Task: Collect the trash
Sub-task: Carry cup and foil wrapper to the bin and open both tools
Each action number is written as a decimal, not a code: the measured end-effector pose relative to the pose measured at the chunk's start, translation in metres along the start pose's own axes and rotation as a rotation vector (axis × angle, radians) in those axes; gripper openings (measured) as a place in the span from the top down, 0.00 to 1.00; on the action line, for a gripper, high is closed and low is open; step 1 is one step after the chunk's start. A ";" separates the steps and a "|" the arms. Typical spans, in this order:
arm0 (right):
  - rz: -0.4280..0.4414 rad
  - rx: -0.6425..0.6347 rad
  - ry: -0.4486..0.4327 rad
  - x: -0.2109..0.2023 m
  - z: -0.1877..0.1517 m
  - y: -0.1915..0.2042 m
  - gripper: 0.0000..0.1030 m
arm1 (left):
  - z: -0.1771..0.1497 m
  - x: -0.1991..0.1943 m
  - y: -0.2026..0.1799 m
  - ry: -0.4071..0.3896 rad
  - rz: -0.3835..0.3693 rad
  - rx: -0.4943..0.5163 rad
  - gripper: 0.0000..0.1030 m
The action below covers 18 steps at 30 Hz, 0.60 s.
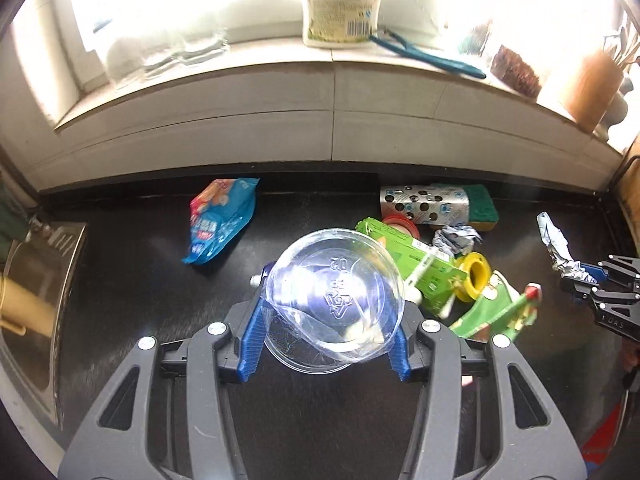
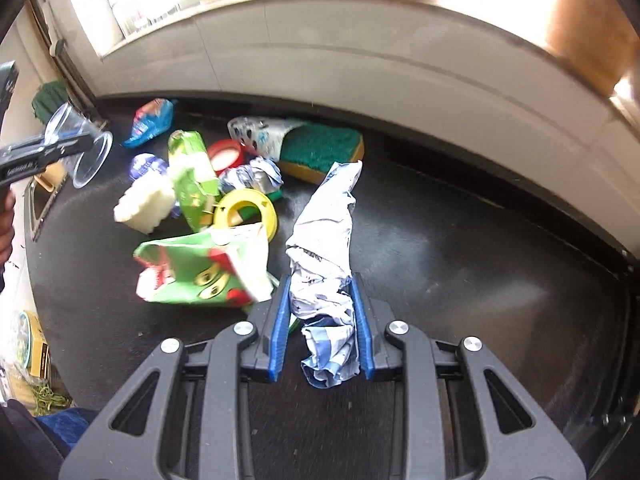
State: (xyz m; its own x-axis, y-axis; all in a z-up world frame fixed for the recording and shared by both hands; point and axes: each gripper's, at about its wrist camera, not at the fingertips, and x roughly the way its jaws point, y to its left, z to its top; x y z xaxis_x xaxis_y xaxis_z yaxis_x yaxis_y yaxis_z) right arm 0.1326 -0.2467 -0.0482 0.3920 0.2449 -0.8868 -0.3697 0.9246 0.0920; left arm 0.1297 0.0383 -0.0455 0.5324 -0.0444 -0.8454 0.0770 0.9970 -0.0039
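Note:
My left gripper [image 1: 333, 322] is shut on a clear plastic cup [image 1: 320, 276], held on its side above the black counter [image 1: 132, 304]. The right wrist view shows that cup [image 2: 90, 160] in the air at far left. My right gripper [image 2: 320, 285] is shut on a long crumpled white-and-blue wrapper [image 2: 324, 224], which sticks out forward between the blue pads. More trash lies on the counter: a blue snack bag [image 1: 218, 216], a green carton [image 1: 416, 264], a yellow spool [image 1: 476, 276], a green-and-red packet [image 2: 192, 272] and a crumpled foil ball [image 1: 456, 238].
A steel sink [image 1: 40, 280] is set into the counter at left. A spotted white box [image 1: 424, 200] and a green sponge [image 1: 478, 200] lie against the back wall. The windowsill above holds a white bag [image 1: 340, 4] and jars.

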 end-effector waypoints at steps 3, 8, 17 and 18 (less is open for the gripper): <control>0.002 0.012 -0.025 -0.021 -0.007 0.003 0.72 | -0.018 -0.025 -0.004 -0.006 0.019 -0.027 0.52; -0.013 -0.007 -0.044 -0.051 -0.026 0.007 0.72 | -0.055 -0.056 -0.004 0.002 0.043 -0.055 0.52; 0.116 -0.219 -0.058 -0.048 -0.009 0.125 0.72 | -0.132 -0.100 0.062 -0.016 0.151 -0.244 0.52; 0.141 -0.251 -0.052 -0.045 -0.008 0.145 0.72 | -0.144 -0.105 0.074 -0.012 0.173 -0.281 0.52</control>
State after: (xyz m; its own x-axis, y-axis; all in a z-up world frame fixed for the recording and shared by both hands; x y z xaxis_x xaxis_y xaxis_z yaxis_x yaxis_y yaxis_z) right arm 0.0545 -0.1265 0.0016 0.3625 0.3868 -0.8480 -0.6181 0.7807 0.0919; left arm -0.0419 0.1262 -0.0345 0.5274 0.1277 -0.8400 -0.2499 0.9682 -0.0097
